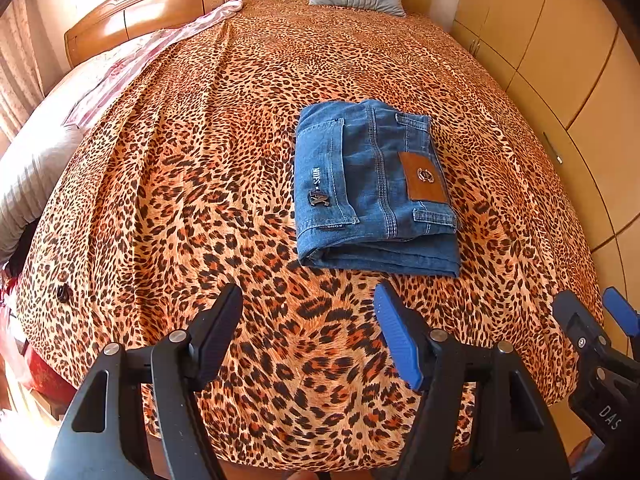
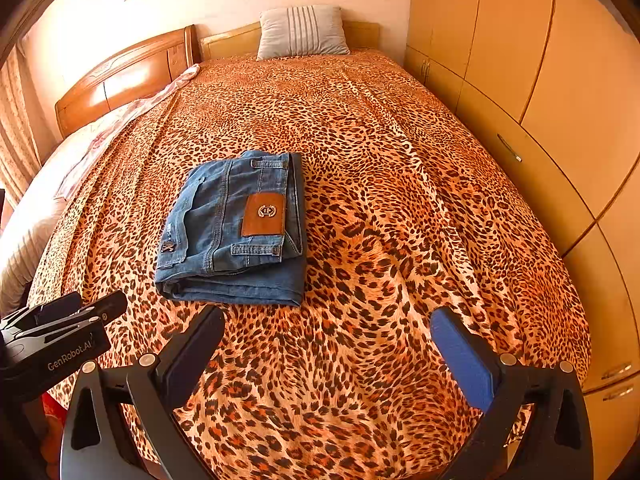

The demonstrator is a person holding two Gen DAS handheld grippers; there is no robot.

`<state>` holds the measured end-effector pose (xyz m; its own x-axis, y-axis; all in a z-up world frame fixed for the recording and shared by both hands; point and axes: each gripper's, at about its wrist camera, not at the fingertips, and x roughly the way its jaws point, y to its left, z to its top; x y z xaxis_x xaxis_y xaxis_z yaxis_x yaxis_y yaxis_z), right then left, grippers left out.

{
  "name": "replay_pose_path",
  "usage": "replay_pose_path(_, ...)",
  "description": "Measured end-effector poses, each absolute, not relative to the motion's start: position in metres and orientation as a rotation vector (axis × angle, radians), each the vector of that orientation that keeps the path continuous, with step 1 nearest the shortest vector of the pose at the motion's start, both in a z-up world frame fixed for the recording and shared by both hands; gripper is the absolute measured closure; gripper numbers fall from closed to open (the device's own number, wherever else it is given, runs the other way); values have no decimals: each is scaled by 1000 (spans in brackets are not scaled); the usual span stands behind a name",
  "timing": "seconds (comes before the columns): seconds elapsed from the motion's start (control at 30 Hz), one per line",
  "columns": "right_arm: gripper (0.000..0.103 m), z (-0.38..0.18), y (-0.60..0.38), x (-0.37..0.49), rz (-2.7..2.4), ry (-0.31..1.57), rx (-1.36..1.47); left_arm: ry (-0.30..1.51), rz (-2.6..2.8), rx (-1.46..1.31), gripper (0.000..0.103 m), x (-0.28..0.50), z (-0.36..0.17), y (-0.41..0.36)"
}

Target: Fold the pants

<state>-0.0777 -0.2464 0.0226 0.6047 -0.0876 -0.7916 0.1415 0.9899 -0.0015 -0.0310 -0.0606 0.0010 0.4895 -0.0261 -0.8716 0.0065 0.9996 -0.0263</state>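
Observation:
Blue denim pants (image 1: 372, 188) lie folded into a compact rectangle on the leopard-print bed (image 1: 180, 200), back pocket and brown leather patch facing up. They also show in the right wrist view (image 2: 236, 232). My left gripper (image 1: 308, 316) is open and empty, held above the bed's near edge, short of the pants. My right gripper (image 2: 328, 336) is open and empty, also near the bed's front edge, to the right of the pants. The right gripper shows at the right edge of the left wrist view (image 1: 592, 320). The left gripper's body shows at the left in the right wrist view (image 2: 60, 332).
A grey striped pillow (image 2: 302, 32) leans on the wooden headboard (image 2: 120, 80) at the far end. A pink and white quilt (image 1: 100, 80) lies along the left side. Wooden wardrobe doors (image 2: 540, 80) run close along the bed's right side.

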Motion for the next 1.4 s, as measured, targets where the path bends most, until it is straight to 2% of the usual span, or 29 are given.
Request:
replay_pose_path(0.57,0,24,-250,-89,-147,894,60,920,-26,-23,35,-37,12,-69)
replay_pose_path(0.83,0,27,-277,-95,-220,881,85,983,-107,-8,35,-34,7,-90)
replay_pose_path(1.4,0,26,-312,-95,-243,911,60,988,-84,8,35,-30,11,-115)
